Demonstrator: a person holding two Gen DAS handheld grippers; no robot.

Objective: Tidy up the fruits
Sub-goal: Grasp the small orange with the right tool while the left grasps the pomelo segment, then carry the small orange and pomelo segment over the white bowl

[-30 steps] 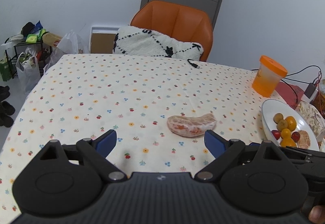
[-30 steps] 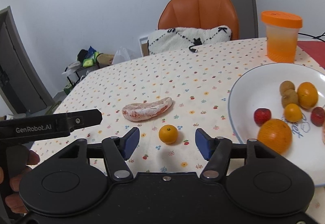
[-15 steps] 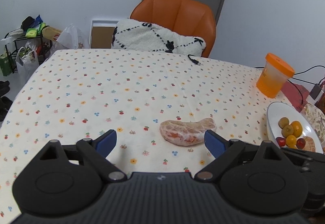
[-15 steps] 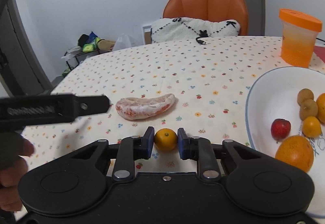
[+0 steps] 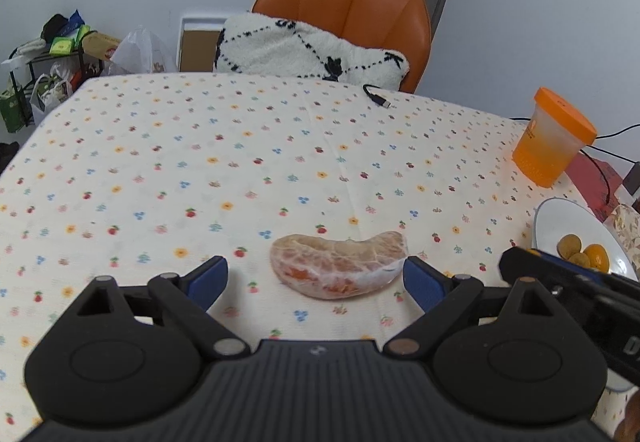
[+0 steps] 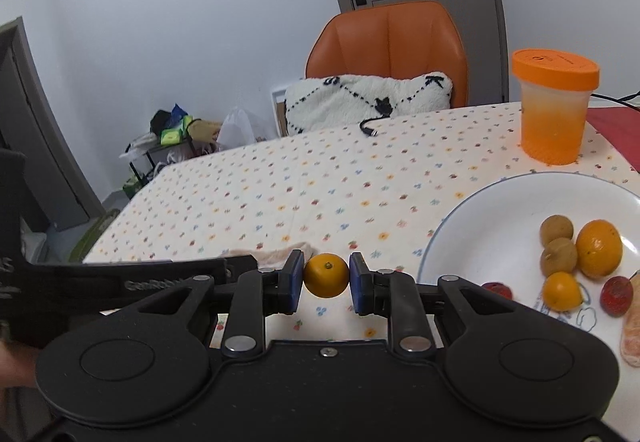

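A small orange point(image 6: 326, 275) hangs just above the tablecloth, with my right gripper point(image 6: 325, 284) shut on it between the blue pads. To its right lies a white plate point(image 6: 480, 217) with several fruits: brown longans point(image 6: 557, 230), oranges point(image 6: 599, 248) and red ones point(image 6: 616, 290). A peeled pomelo segment point(image 5: 340, 266) rests on the cloth. My left gripper point(image 5: 316, 280) stands open around it, the right pad point(image 5: 420, 282) close to its tip, the left pad apart. The plate point(image 5: 560, 213) shows at the right edge of the left wrist view.
An orange-lidded cup point(image 6: 554, 105) stands at the table's far right. A black cable end point(image 5: 378, 97) lies near the far edge. Behind the table is an orange chair point(image 5: 352, 1) with a white cushion point(image 5: 304, 49). Bags and a rack point(image 5: 44, 61) crowd the floor at left.
The right gripper closed on the small orange and lifted it off the cloth. The left gripper moved forward, so the pomelo segment now sits between its open fingers.
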